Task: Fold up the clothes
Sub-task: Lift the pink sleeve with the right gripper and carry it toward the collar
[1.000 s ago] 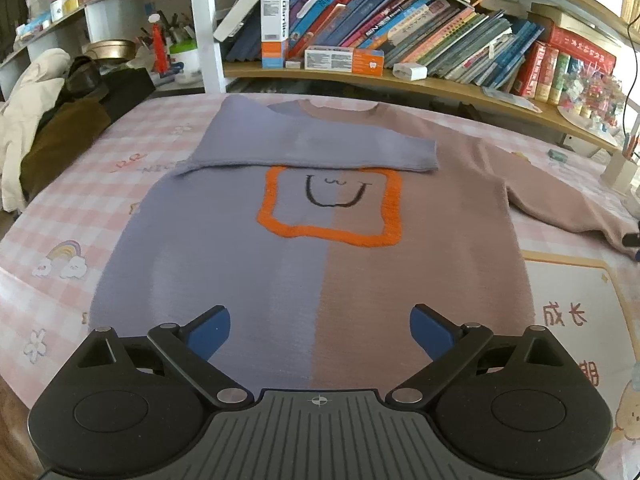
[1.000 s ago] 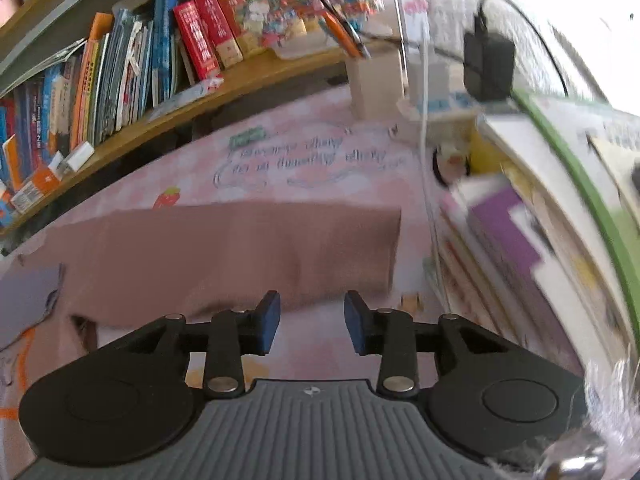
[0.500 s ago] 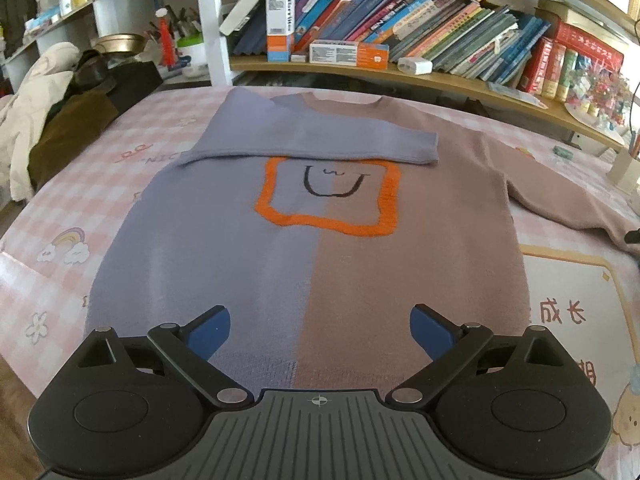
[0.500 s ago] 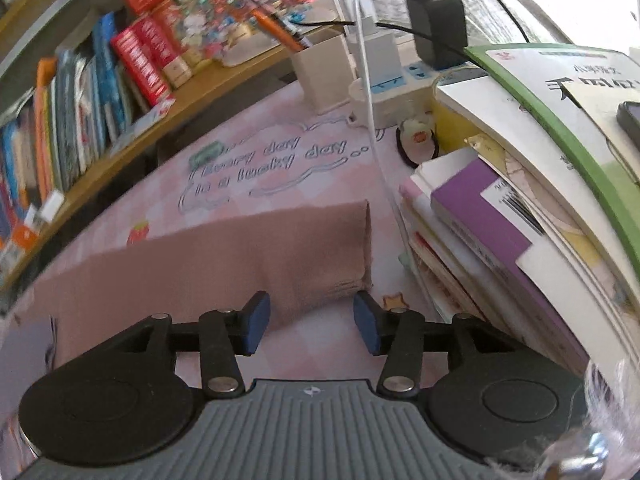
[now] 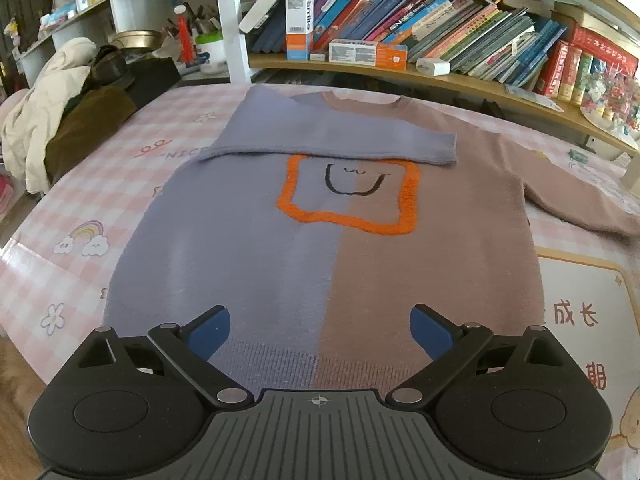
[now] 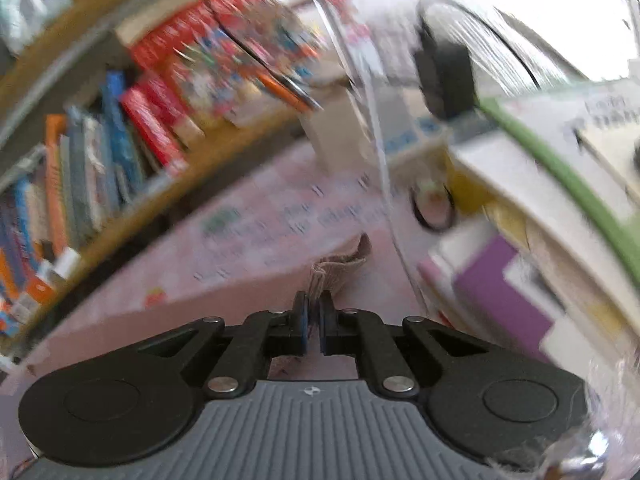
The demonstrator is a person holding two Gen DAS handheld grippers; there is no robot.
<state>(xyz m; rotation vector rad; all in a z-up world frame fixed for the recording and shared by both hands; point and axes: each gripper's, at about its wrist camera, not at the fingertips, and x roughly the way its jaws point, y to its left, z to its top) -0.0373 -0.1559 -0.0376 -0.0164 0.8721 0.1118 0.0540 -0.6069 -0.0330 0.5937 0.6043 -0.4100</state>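
A sweater (image 5: 320, 232), lavender on the left half and brown on the right with an orange square and a smile, lies flat on the pink checked table (image 5: 80, 216). Its lavender sleeve (image 5: 328, 136) is folded across the chest. The brown sleeve (image 5: 580, 208) stretches out to the right. My left gripper (image 5: 319, 326) is open just above the sweater's hem. My right gripper (image 6: 313, 312) is shut on the brown sleeve cuff (image 6: 340, 270), which sticks up between the pads. The right wrist view is motion-blurred.
A bookshelf (image 5: 440, 48) runs along the table's far side. A pile of coats (image 5: 60, 108) sits at the left. Stacked books and papers (image 6: 540, 248), a power strip with a black charger (image 6: 444, 76) and a white cup (image 6: 336, 136) crowd the table's right end.
My right gripper has closed on the brown sleeve cuff and is moving, blurring its view. My left gripper has stayed open and drifted slightly over the hem.
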